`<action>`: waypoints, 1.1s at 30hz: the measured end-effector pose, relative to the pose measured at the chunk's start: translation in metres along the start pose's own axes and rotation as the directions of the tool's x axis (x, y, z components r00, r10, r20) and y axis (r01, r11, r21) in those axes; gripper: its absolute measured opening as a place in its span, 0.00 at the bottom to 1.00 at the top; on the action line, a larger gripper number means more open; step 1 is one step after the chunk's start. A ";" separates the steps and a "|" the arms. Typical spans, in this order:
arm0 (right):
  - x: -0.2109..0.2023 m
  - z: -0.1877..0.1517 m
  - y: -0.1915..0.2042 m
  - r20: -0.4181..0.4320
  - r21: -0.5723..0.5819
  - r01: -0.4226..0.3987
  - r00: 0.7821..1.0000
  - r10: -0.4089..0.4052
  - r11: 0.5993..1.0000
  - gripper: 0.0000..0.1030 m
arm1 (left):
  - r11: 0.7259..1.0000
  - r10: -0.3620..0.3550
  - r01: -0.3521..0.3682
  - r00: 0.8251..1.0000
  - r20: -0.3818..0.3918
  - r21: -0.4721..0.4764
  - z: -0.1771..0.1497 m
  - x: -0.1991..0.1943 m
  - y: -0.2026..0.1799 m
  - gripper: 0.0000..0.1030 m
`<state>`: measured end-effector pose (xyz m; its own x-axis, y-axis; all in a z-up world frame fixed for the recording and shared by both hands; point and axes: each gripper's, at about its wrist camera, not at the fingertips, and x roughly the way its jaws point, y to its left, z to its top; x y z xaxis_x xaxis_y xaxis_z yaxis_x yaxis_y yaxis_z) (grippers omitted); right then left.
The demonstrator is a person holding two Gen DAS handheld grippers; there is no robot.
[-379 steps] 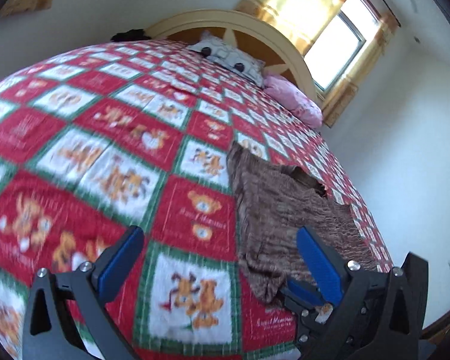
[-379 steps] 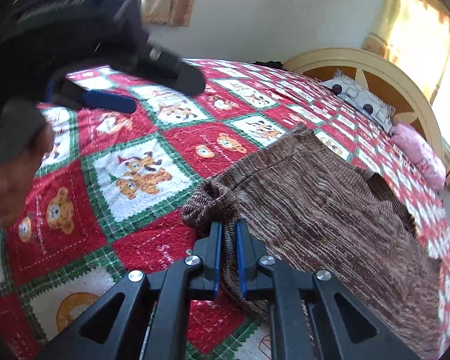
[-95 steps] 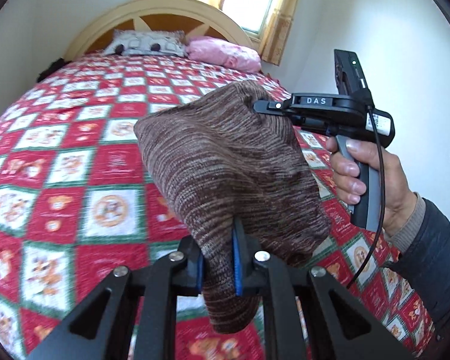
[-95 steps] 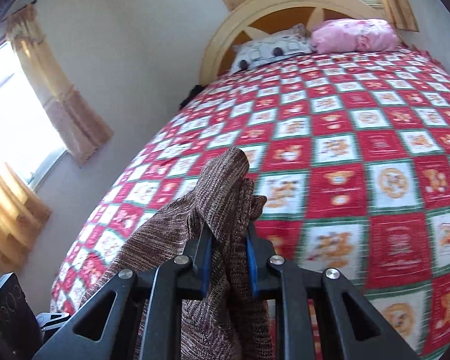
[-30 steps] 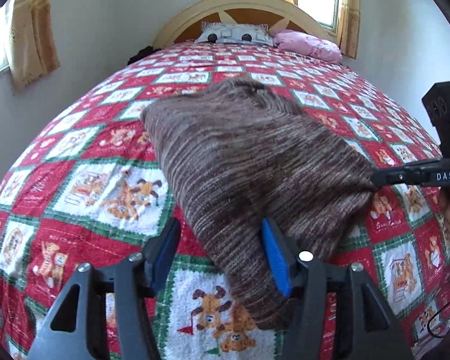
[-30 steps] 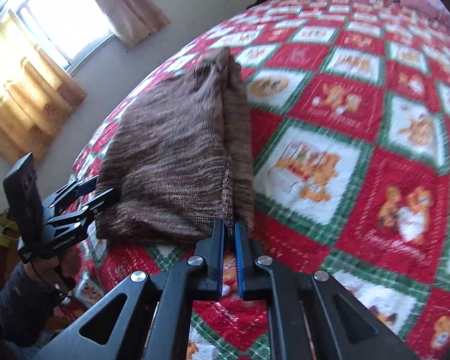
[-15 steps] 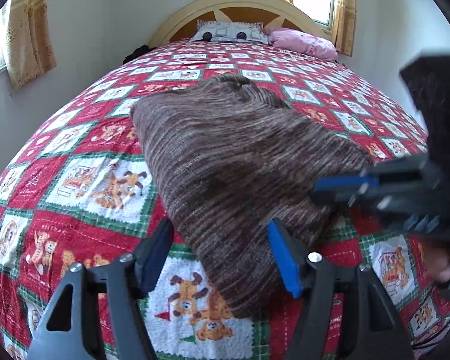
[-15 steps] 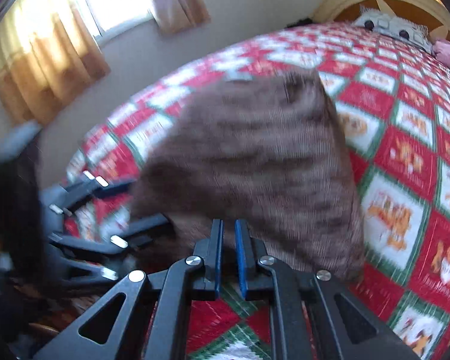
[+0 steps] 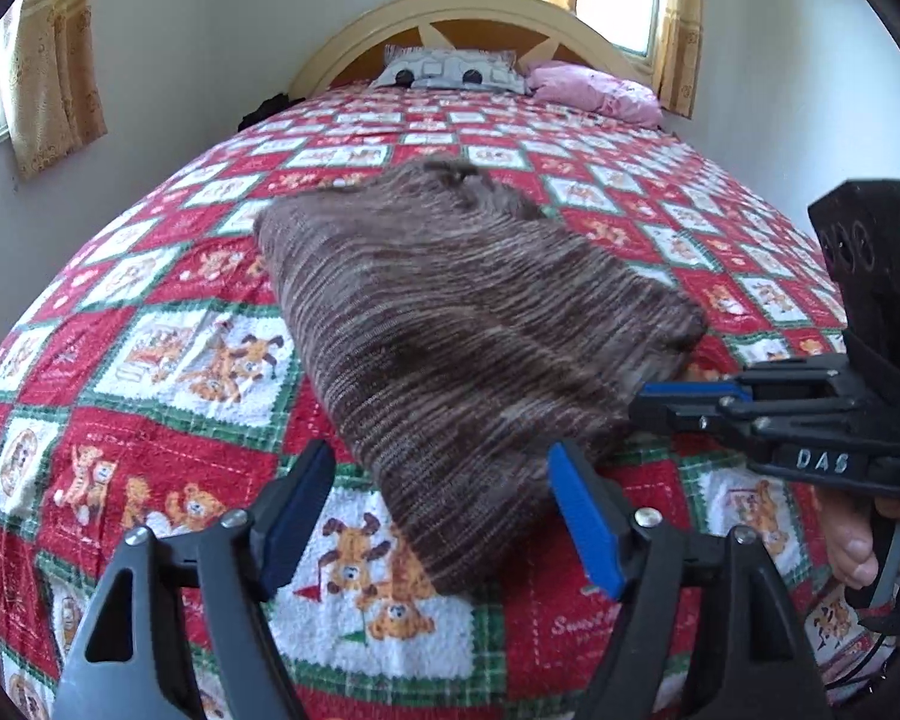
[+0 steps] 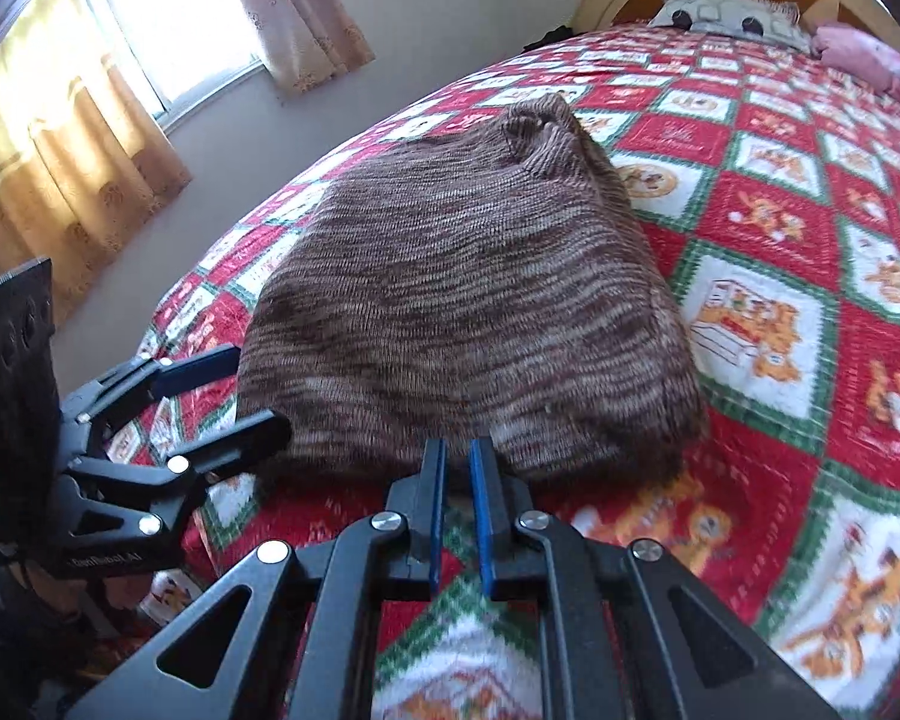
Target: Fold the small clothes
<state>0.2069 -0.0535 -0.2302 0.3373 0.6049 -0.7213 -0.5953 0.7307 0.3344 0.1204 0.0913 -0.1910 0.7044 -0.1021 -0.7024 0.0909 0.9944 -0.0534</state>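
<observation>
A brown striped knit garment lies folded on the red patchwork bedspread; it also shows in the right wrist view. My left gripper is open and empty, its blue pads either side of the garment's near corner. In the right wrist view the left gripper stands open at the garment's left edge. My right gripper has its jaws nearly together with a narrow gap, just short of the garment's near edge, holding nothing. In the left wrist view the right gripper sits at the garment's right edge.
The bed's cream headboard is at the far end with a grey pillow and a pink pillow. A dark object lies at the bed's far left edge. Curtained windows line the left wall.
The left gripper opened and let go of the garment, which now lies on the bed. The right gripper released it too and swung round to the garment's near edge.
</observation>
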 end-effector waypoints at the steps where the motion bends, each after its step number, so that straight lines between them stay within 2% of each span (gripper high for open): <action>1: -0.002 -0.002 0.003 -0.010 -0.009 0.015 1.000 -0.015 1.000 0.11 | 1.000 -0.001 0.001 1.000 0.012 0.008 0.001 -0.006 -0.002 0.75; 4: -0.005 -0.010 0.010 -0.033 -0.048 0.072 0.997 -0.074 0.996 0.23 | 1.000 -0.002 0.001 0.999 0.043 0.020 0.005 -0.020 -0.007 0.79; 6: -0.010 -0.013 0.012 -0.024 -0.048 0.075 0.997 -0.076 0.996 0.23 | 1.000 -0.002 0.000 0.998 0.059 0.027 0.006 -0.028 -0.010 0.84; 8: -0.026 -0.016 0.016 0.017 -0.033 0.097 0.995 -0.097 0.995 0.23 | 0.999 0.007 -0.010 0.996 0.086 0.038 0.007 -0.041 -0.014 0.88; 10: -0.052 -0.014 0.026 0.106 -0.035 0.139 0.985 -0.135 0.990 0.24 | 0.999 0.021 -0.025 0.992 0.121 0.035 0.008 -0.056 -0.016 0.90; 12: -0.080 -0.012 0.040 0.203 -0.057 0.191 0.963 -0.176 0.980 0.43 | 0.999 0.005 -0.012 0.985 0.172 0.040 0.010 -0.075 -0.017 0.98; 13: -0.095 -0.011 0.047 0.259 -0.068 0.215 0.947 -0.191 0.974 0.64 | 0.999 0.009 -0.017 0.980 0.198 0.038 0.012 -0.083 -0.018 1.00; 14: -0.108 -0.011 0.055 0.307 -0.073 0.236 0.930 -0.204 0.969 0.70 | 0.999 0.011 -0.019 0.977 0.214 0.037 0.013 -0.088 -0.019 1.00; 16: -0.127 -0.009 0.067 0.376 -0.092 0.255 0.904 -0.204 0.962 0.70 | 0.999 -0.008 -0.003 0.971 0.240 0.045 0.016 -0.099 -0.021 1.00; 21: -0.145 -0.012 0.086 0.402 -0.113 0.269 0.893 -0.204 0.956 0.70 | 0.998 -0.011 -0.004 0.965 0.263 0.058 0.017 -0.109 -0.028 1.00; 27: -0.163 -0.020 0.093 0.454 -0.102 0.300 0.862 -0.223 0.949 0.70 | 0.999 -0.009 -0.004 0.951 0.309 0.041 0.018 -0.123 -0.027 1.00; 33: -0.173 -0.021 0.093 0.473 -0.078 0.293 0.852 -0.223 0.953 0.70 | 0.999 0.008 -0.019 0.945 0.328 0.031 0.019 -0.129 -0.024 1.00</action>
<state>0.0781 -0.0970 -0.0871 0.7655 0.5020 -0.4025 -0.5251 0.8489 0.0602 0.0404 0.0799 -0.0858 0.8968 -0.0971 -0.4315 0.0991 0.9949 -0.0181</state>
